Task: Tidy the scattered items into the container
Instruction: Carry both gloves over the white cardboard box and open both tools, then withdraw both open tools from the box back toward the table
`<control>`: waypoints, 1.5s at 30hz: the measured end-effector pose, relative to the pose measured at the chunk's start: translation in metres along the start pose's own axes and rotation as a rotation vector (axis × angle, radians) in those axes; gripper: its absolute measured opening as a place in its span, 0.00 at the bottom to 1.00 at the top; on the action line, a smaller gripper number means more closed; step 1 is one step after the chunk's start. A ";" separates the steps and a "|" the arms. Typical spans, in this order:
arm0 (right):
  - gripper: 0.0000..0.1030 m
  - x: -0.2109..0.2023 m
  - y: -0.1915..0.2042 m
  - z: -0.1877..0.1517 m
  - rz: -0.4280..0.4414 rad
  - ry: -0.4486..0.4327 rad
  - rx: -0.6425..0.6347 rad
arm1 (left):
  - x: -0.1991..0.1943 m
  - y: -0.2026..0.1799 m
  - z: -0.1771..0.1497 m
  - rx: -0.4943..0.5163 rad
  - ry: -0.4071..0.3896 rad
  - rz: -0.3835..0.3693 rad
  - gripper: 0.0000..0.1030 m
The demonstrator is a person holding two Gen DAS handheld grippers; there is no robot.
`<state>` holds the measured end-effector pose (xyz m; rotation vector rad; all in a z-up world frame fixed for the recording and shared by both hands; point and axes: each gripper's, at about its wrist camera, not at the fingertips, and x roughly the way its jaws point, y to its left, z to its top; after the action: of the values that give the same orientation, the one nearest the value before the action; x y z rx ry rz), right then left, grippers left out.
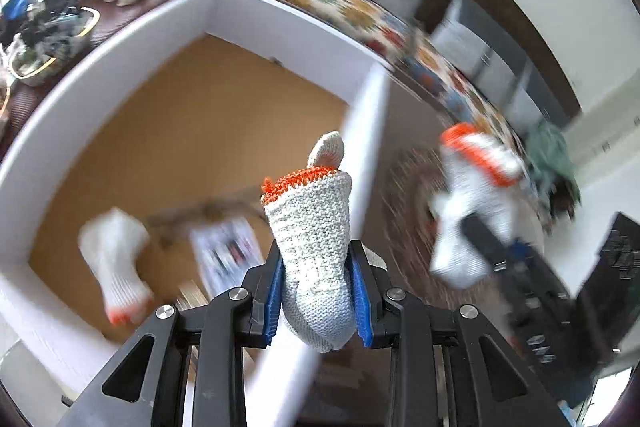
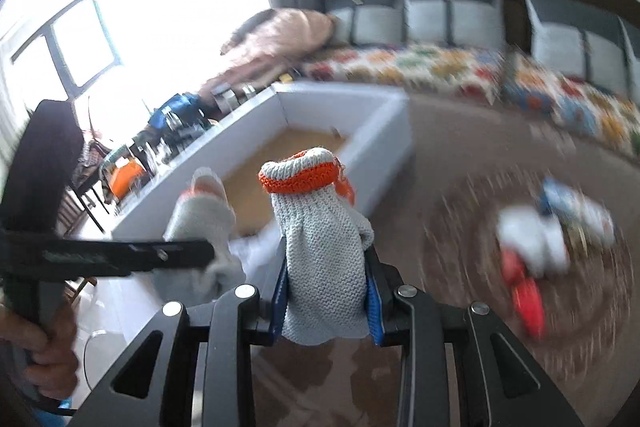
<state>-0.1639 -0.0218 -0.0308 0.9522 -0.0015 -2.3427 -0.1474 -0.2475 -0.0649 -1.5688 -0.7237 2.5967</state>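
Note:
The container is a white box with a brown cardboard floor; it also shows in the right wrist view. My left gripper is shut on a white knit glove with an orange cuff, held over the box's right wall. My right gripper is shut on another white glove with an orange cuff, outside the box to its right. The right gripper and its glove show blurred in the left wrist view. Inside the box lie a white glove and a printed packet.
On the dark patterned rug lie a white glove, a red item and a blue-and-white item, all blurred. A sofa with a flowered cover runs behind. A cluttered low table stands left of the box.

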 end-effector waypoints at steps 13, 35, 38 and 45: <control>0.55 0.204 -0.006 0.106 -0.029 0.193 0.000 | 0.110 0.053 0.108 -0.131 0.072 0.100 0.37; 0.63 -0.011 -0.053 -0.008 0.022 -0.217 0.155 | 0.007 -0.048 0.046 0.035 -0.176 0.097 0.82; 0.63 -0.046 -0.054 -0.035 -0.092 -0.258 0.134 | -0.013 -0.081 0.023 0.091 -0.239 0.136 0.97; 0.63 -0.116 -0.063 -0.095 -0.303 -0.296 0.151 | -0.040 -0.132 -0.030 0.184 -0.287 0.212 0.97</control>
<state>-0.0721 0.1124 -0.0420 0.7038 -0.1651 -2.7795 -0.1309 -0.1282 0.0094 -1.3021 -0.3273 2.9806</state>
